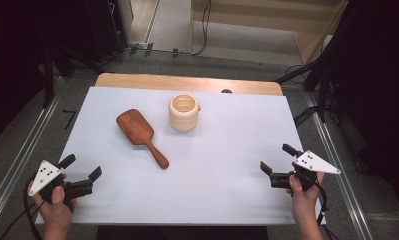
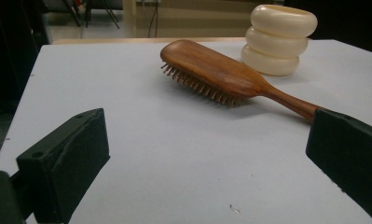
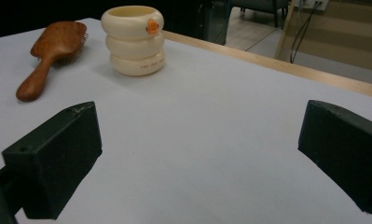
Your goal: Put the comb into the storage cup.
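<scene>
Plainly laid out for a start: white table sheet (image 1: 212, 195) spread across the middle of the high view, wooden edge peeking out along the top, dark floor and rails on both flanks. Set toward the upper middle of that sheet, a wooden paddle hairbrush (image 1: 139, 135) and a cream ribbed cup (image 1: 184, 112), near each other but apart, brush to the left and cup to the right, both probably parked centrally so either hand can get at them. Lying bristles down, handle slanting toward the lower right of the frame, probably offered that way as the easy part to pinch. Standing upright, mouth up, a small orange mark on the side in the right gripper view. Held low at the lower left corner, left gripper (image 1: 82, 172), jaws spread wide with nothing between them; mirrored at the lower right, right gripper (image 1: 279, 160), jaws likewise wide apart and empty. Seen from the left gripper view, hairbrush (image 2: 216, 74) well ahead of the jaws, above centre, handle end running toward the right-hand jaw, cup (image 2: 279, 39) behind it at upper right. Seen from the right gripper view, cup (image 3: 134, 39) far ahead at upper left, hairbrush (image 3: 53, 51) further left still, nothing touched.
</scene>
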`<state>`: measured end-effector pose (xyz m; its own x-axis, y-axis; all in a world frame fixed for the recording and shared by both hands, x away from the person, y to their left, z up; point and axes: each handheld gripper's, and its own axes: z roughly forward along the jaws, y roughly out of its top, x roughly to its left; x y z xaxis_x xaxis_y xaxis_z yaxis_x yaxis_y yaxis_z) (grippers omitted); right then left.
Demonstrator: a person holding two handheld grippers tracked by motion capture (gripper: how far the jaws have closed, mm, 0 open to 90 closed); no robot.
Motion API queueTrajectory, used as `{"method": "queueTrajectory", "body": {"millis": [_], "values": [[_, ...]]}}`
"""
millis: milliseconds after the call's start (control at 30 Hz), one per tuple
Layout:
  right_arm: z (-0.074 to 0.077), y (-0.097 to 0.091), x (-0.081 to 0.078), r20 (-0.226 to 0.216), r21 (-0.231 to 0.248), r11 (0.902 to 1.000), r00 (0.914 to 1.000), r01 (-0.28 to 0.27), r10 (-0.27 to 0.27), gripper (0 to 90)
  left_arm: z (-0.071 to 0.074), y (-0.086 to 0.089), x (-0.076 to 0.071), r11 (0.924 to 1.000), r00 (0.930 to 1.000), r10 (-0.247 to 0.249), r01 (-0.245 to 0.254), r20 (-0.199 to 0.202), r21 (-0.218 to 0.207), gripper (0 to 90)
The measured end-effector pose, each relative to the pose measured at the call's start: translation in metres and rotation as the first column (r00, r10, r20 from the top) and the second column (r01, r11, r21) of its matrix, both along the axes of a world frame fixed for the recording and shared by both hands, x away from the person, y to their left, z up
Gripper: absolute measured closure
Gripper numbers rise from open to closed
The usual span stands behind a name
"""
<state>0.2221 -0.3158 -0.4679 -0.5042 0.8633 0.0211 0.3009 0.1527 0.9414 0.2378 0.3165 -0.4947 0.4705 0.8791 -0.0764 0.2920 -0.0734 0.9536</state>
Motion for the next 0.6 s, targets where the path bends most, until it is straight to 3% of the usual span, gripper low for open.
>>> {"method": "queueTrajectory", "body": {"millis": [267,433,600], "values": [[0.022,0.019,0.012,0.038,-0.021,0.9975,0.9969,-0.068,0.068,0.0,0.0,-0.001,0.0,1.0,1.0,-0.005,0.005,0.001,-0.001,0.0],[0.031,0.034,0.024,0.014,-0.04,0.996,0.9966,-0.08,0.081,0.0,0.0,-0.001,-0.001,1.0,1.0,-0.009,0.009,0.002,-0.002,0.0],[0.041,0.053,0.034,0.029,-0.053,0.9912,0.9919,-0.122,0.123,0.0,0.0,-0.001,-0.001,0.9999,0.9999,-0.011,0.011,0.002,-0.001,0.0]]}}
